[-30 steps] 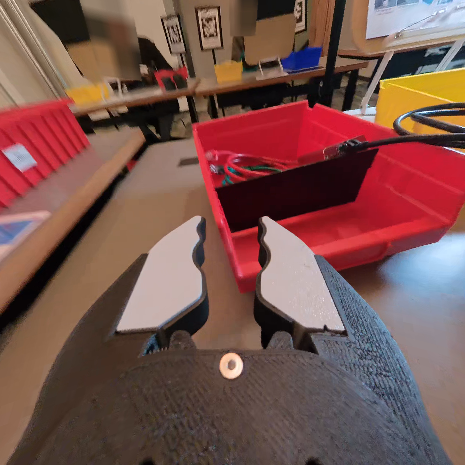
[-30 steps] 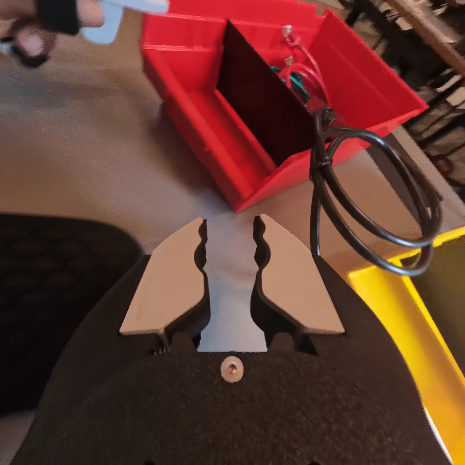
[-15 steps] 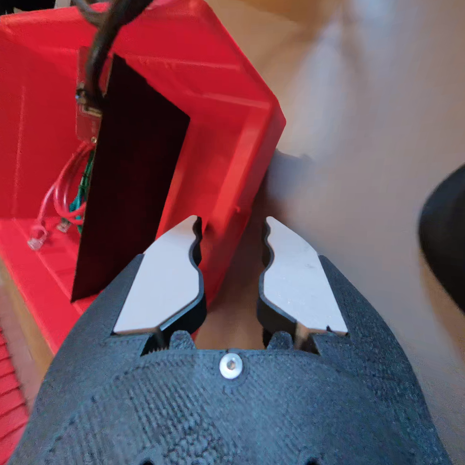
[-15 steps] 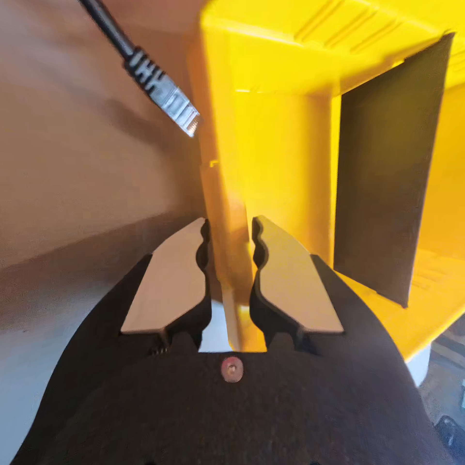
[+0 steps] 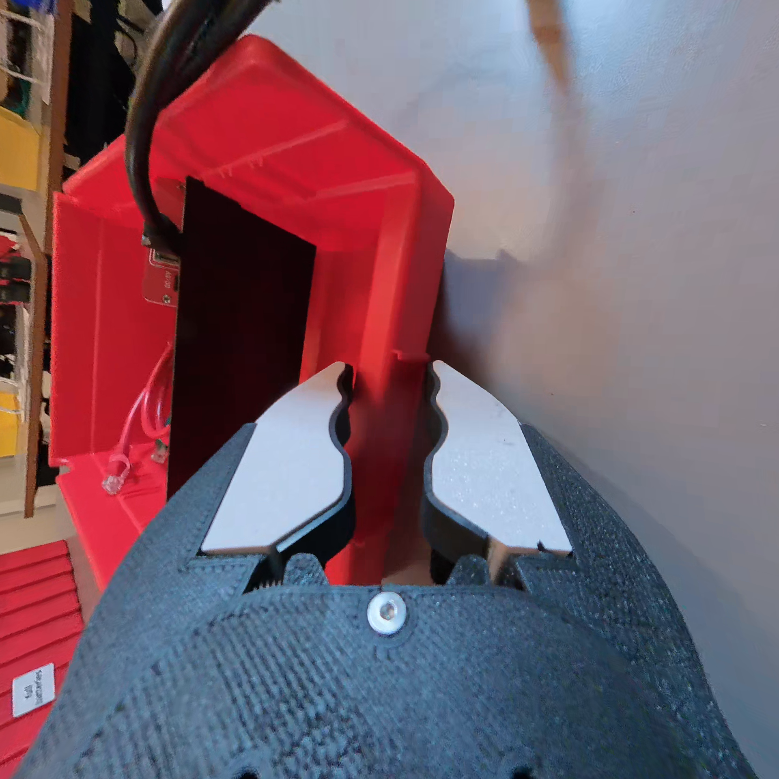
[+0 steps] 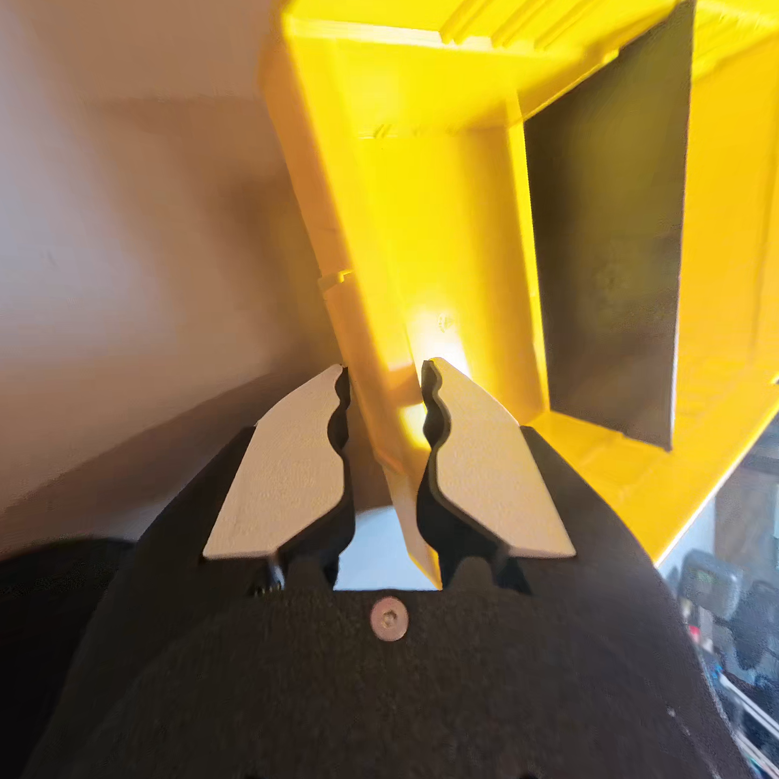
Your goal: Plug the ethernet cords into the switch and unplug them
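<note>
A red bin (image 5: 295, 139) lies on the table, shown tilted in the left wrist view. A black divider (image 5: 240, 337) splits it. Behind the divider sits a small red switch board (image 5: 162, 278) with a black cable (image 5: 139, 139) plugged into it. A red ethernet cord (image 5: 143, 421) with a clear plug (image 5: 114, 476) lies loose in the bin. My left gripper (image 5: 388, 371) is open and straddles the red bin's front wall. My right gripper (image 6: 385, 366) is open and straddles the side wall of a yellow bin (image 6: 421, 210), which has a dark divider (image 6: 611, 253).
The brown tabletop (image 5: 611, 295) extends past the red bin and also shows beside the yellow bin (image 6: 126, 253). Another red ribbed bin (image 5: 33, 611) with a white label (image 5: 33, 691) sits at the left. The table edge and clutter below show at the right (image 6: 737, 590). Spacing between my two grippers at the tips: around 40 cm.
Both grippers have turned and dropped toward the bins. The left one has slid over the red bin's wall, the right one further onto the yellow bin's wall. The black cable's loose plug has left the right view.
</note>
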Demonstrator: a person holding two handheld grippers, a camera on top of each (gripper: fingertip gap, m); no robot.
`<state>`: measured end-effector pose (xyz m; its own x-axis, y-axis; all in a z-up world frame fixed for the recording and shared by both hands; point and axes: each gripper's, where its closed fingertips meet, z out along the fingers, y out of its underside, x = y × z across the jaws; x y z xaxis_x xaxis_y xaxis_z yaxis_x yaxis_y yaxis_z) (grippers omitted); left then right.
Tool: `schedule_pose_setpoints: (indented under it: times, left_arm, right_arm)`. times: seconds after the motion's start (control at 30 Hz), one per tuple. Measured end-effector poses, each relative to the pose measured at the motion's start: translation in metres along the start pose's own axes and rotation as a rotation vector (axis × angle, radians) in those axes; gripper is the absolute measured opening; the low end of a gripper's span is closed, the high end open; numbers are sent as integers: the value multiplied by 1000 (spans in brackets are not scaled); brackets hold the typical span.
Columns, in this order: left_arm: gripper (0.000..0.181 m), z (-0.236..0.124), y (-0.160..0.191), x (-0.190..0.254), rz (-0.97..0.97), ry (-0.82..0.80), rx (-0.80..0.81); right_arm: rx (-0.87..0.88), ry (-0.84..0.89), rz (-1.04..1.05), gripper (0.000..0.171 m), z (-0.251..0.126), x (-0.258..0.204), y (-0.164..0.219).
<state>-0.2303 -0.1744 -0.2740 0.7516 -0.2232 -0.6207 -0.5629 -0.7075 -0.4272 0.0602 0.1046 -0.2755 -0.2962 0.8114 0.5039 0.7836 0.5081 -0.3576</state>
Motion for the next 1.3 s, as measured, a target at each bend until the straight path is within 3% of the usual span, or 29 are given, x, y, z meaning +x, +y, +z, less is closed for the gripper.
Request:
schedule_pose_setpoints:
  times: [0.23,0.43,0.57,0.7,0.8,0.9,1.07,1.23,1.3]
  left_arm:
    - [32,17,-16,-8,10,21,89]
    - [32,38,-23,-25,20,58,115]
    - [33,54,-24,-44,5,23,119]
    - [38,46,-32,-55,-126,12,174]
    - [33,25,-45,-74,-217,-25,283]
    - [33,16,-52,-107,-262,-100,293]
    - [33,43,-50,-147,-100,-161,104]
    - [35,68,-66,-149,-18,2,77]
    - [33,74,-70,-148,57,-1,52]
  right_arm:
    - [-34,88,-21,31,-1,43,68]
    - [-41,99,-54,31,19,89,88]
    - [-100,172,36,34,31,118,96]
    - [116,201,226,43,5,116,55]
    - [299,192,330,40,-20,103,23]
    - [432,145,381,32,-33,84,-6]
    - [551,61,386,26,-35,46,-43]
    - [534,16,364,25,-18,27,-42]
    - [537,10,371,24,-15,26,-40]
